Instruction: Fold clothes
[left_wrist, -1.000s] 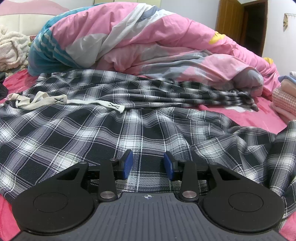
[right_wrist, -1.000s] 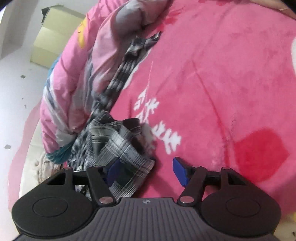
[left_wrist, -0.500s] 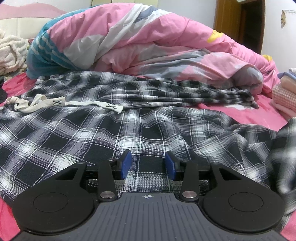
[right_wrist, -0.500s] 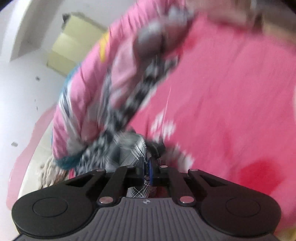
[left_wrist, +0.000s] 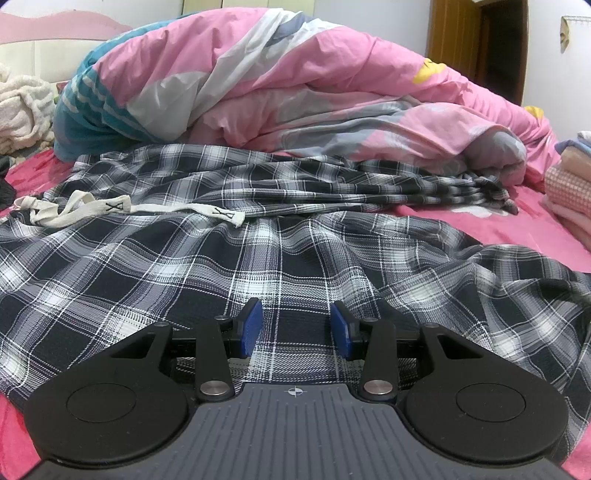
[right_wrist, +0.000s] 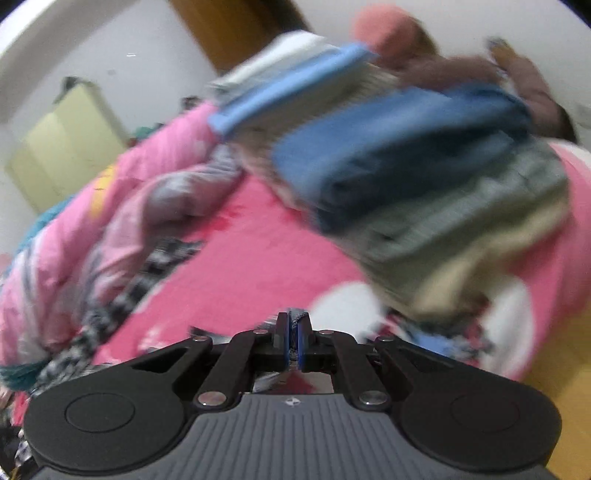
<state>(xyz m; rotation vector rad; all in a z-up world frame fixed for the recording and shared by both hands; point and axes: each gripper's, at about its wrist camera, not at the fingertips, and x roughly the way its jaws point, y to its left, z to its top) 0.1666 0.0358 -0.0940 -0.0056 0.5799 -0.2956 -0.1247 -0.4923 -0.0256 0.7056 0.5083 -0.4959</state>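
Plaid trousers (left_wrist: 295, 258), black, grey and white check, lie spread across the pink bed (left_wrist: 517, 229), filling the lower half of the left wrist view; cloth rumpled, one leg bunched in folds running toward the far right. White drawstring (left_wrist: 129, 210) trails loose across the waist area at left, its ends stitched with small crosses. Left tongs (left_wrist: 295, 328) low over the plaid, blue pads (left_wrist: 251, 328) spread apart with cloth lying under the gap, not pinched. Right tongs (right_wrist: 294, 332) pressed together, a thin edge of greyish fabric caught between the blue pads; this view is heavily blurred, so which garment the edge belongs to cannot be confirmed. A strip of the same plaid shows at left in the right wrist view, along the foot of the quilt. Behind the trousers: a heaped pink quilt (left_wrist: 295, 81) with grey, white and teal patches. Stack of folded clothes (right_wrist: 406, 166), blue and grey-green layers, sits on the bed at right. Cream fluffy blanket (left_wrist: 22, 107) at far left. Wooden door (left_wrist: 476, 40) beyond.
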